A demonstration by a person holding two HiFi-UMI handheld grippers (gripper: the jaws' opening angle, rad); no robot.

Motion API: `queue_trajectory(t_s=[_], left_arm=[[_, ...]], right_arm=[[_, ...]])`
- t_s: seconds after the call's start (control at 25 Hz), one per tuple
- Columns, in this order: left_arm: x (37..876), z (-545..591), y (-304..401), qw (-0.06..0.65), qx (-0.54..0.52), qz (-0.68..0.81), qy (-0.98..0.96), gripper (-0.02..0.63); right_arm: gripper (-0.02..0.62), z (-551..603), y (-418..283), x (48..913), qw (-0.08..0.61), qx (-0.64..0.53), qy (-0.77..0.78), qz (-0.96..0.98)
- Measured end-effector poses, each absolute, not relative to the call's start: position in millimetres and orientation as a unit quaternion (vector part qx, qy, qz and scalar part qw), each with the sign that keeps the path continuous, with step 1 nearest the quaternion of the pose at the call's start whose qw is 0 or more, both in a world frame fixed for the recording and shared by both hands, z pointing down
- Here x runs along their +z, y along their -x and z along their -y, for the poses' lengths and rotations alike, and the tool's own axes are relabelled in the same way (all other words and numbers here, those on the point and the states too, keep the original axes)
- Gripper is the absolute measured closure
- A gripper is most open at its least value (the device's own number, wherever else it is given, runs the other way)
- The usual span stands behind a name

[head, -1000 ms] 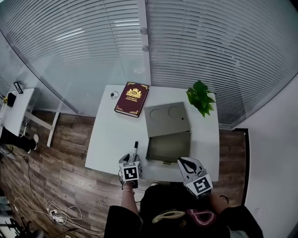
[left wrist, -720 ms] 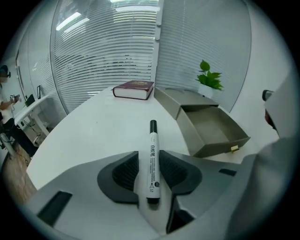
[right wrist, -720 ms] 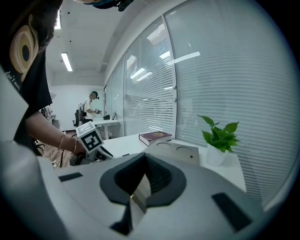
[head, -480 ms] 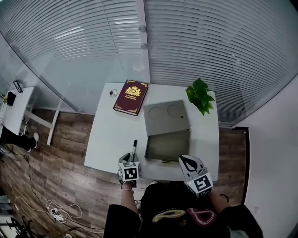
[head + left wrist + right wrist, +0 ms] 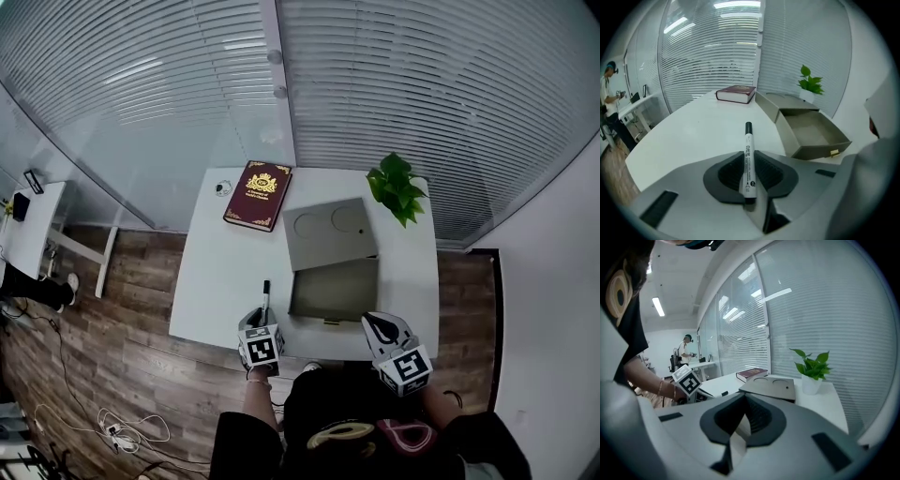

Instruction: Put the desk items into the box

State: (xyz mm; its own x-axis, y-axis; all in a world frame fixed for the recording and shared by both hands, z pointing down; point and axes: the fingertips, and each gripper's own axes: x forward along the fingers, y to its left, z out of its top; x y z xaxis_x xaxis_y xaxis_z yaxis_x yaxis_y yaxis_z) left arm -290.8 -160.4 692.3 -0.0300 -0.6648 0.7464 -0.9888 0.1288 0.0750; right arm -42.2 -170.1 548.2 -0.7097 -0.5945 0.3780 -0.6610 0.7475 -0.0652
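Note:
A white marker with a black cap (image 5: 748, 154) lies on the white desk (image 5: 220, 272), pointing away from me. My left gripper (image 5: 749, 164) straddles its near end, jaws closing, and both pads touch the barrel. In the head view the marker (image 5: 265, 298) sticks out ahead of the left gripper (image 5: 263, 322). The grey box (image 5: 333, 291) stands open to the right, its lid (image 5: 323, 232) folded back. It looks empty inside (image 5: 813, 131). My right gripper (image 5: 377, 325) hovers at the desk's near edge, right of the box. It is shut and empty (image 5: 745, 397).
A dark red book (image 5: 257, 194) lies at the desk's far left beside a small round object (image 5: 221, 188). A potted plant (image 5: 397, 187) stands at the far right behind the box. Glass walls with blinds close off the back. Wooden floor lies left and right of the desk.
The head view has drifted slightly. My left gripper has stayed over the marker's near end, and the right gripper has barely moved.

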Motion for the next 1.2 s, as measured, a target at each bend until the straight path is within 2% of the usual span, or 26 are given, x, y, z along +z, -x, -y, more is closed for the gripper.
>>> queue_trajectory(t_s=[0.16,0.4,0.88,1.2], left_arm=[[688,162,294,0.335,0.227,0.678,-0.614,0.528],[647,178,263,0.255,0.237,0.611,-0.711,0.526],[593,201,185,0.172,0.263,0.515,-0.797,0.528],[594,210,139,0.164,0.275,0.473,-0.821,0.528]], right_arm=[[0.589,175,28,548,0.165,0.115,-0.362,0.91],[0.589,174,18,551,0.167,0.115,-0.372,0.906],[0.589,165,4,553,0.168,0.108,-0.374,0.906],[0.589,166,-14,550,0.173,0.089,-0.384,0.903]])
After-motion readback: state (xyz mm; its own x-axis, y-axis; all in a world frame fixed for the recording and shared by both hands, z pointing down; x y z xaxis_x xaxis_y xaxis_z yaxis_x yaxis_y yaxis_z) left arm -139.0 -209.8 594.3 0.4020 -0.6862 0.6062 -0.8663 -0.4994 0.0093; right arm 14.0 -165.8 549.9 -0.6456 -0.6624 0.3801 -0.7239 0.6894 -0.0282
